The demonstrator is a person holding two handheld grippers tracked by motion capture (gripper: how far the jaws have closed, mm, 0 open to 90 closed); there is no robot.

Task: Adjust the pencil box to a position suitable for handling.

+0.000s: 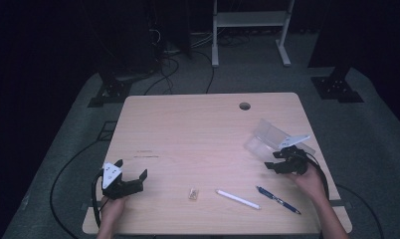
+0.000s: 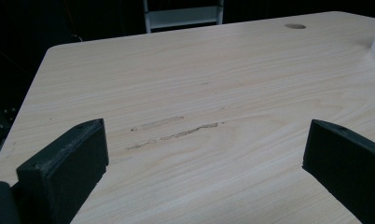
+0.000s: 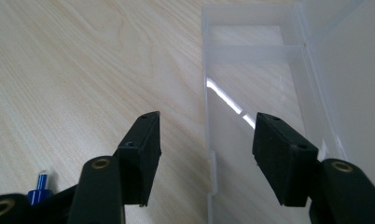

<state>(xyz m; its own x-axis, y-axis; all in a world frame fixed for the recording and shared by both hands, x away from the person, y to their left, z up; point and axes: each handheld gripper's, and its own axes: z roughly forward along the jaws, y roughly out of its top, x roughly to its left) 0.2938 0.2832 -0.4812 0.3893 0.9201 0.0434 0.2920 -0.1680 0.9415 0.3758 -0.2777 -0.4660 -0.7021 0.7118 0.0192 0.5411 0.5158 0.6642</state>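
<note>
Clearly the right tool is busy with the clear plastic box, which lies open on the right part of the desk, its lid folded back behind it. In the right gripper view the near side wall of the box stands between the two jaws, but the pads do not press on it yet; the jaws are half spread. The left tool rests near the front left corner of the desk with its jaws spread wide and nothing between them.

The box looks light and thin, so it will probably slide on the smooth wood if it is pushed and not pinched. Its walls seem stiff but may bend or crack under a hard squeeze, and the glossy plastic can slip. A good place to hold is the upright side wall, near its middle, with a gentle grip.

A white pen, a blue pen and a small brownish object lie near the front edge.
</note>
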